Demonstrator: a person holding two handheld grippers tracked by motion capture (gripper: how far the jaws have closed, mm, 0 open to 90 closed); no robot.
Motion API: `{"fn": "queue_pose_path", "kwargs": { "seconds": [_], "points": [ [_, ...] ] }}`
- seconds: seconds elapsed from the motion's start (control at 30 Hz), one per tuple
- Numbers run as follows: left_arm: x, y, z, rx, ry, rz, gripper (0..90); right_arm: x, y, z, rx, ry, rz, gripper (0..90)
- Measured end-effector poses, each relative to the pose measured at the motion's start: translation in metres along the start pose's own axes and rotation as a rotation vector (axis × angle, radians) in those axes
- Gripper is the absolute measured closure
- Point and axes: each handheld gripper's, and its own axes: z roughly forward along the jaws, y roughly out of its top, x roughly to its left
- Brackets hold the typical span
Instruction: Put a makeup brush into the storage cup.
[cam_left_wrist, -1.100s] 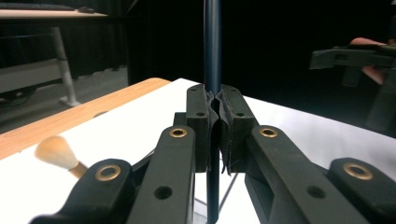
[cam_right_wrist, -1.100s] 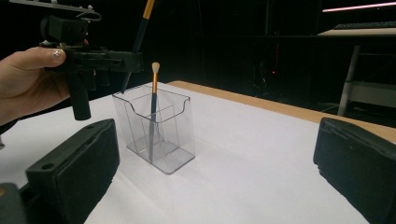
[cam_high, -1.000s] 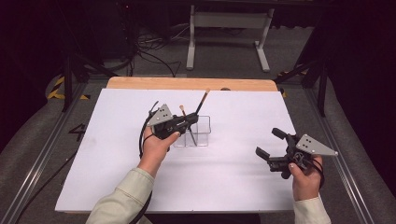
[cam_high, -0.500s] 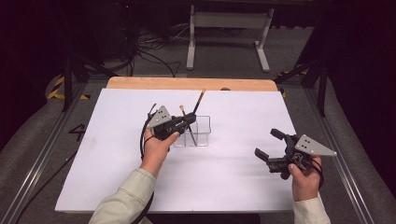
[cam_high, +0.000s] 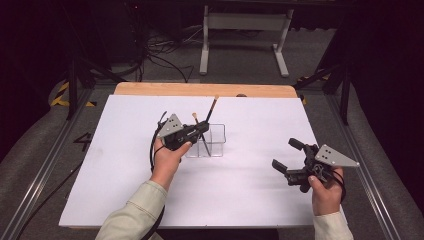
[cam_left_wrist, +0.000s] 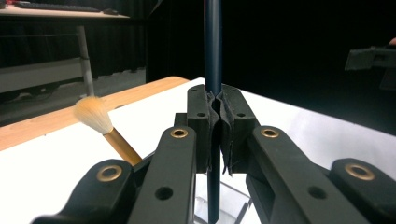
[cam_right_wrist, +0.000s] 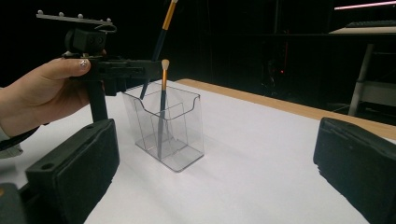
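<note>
At frame centre my left gripper (cam_high: 200, 131) clamped a slim dark brush (cam_left_wrist: 213, 56) over the clear plastic holder (cam_high: 212, 142) — its tip seemingly inside; right gripper (cam_high: 292, 156) gaped lower right.

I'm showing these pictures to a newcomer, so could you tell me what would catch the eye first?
Probably the left gripper at mid-table, shut on a dark brush that slants up out of a clear holder. A second brush with a pale tuft stands in the holder. The right gripper waits open near the sheet's right edge.
</note>
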Motion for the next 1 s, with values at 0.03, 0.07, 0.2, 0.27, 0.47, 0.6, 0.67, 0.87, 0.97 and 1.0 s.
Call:
{"fn": "queue_pose_path", "kwargs": {
  "seconds": [0.03,0.07,0.2,0.27,0.47,0.6,0.67,0.87,0.97,1.0],
  "points": [
    [0.0,0.0,0.0,0.0,0.0,0.0,83.3,0.0,0.0,0.0,-0.001,0.001,0.0,0.8],
    [-0.001,0.001,-0.002,0.011,0.005,0.005,83.3,0.0,0.0,-0.001,-0.001,0.0,0.002,0.8],
    [-0.003,0.001,-0.004,0.033,-0.001,0.005,83.2,0.0,0.001,-0.001,0.0,0.002,0.001,0.8],
    [-0.003,0.0,-0.005,0.04,0.003,0.008,83.3,0.0,0.001,0.0,0.002,0.004,-0.001,0.8],
    [-0.005,0.0,-0.01,0.075,0.008,0.003,83.2,0.001,0.0,0.0,0.005,0.008,0.0,0.8],
    [-0.005,-0.001,-0.013,0.092,0.016,0.001,83.0,0.001,0.0,0.001,0.009,0.007,0.001,0.8],
    [-0.005,-0.002,-0.015,0.11,0.019,0.008,82.9,0.001,0.0,0.001,0.009,0.01,-0.003,0.8],
    [-0.005,-0.005,-0.018,0.144,0.02,0.013,82.7,0.002,-0.001,0.002,0.014,0.011,0.0,0.8],
    [-0.006,-0.007,-0.019,0.154,0.02,0.015,82.7,0.002,-0.001,0.002,0.015,0.012,-0.003,0.8],
    [-0.005,-0.007,-0.019,0.157,0.02,0.015,82.7,0.002,-0.001,0.003,0.015,0.012,-0.003,0.8]
  ]
}}
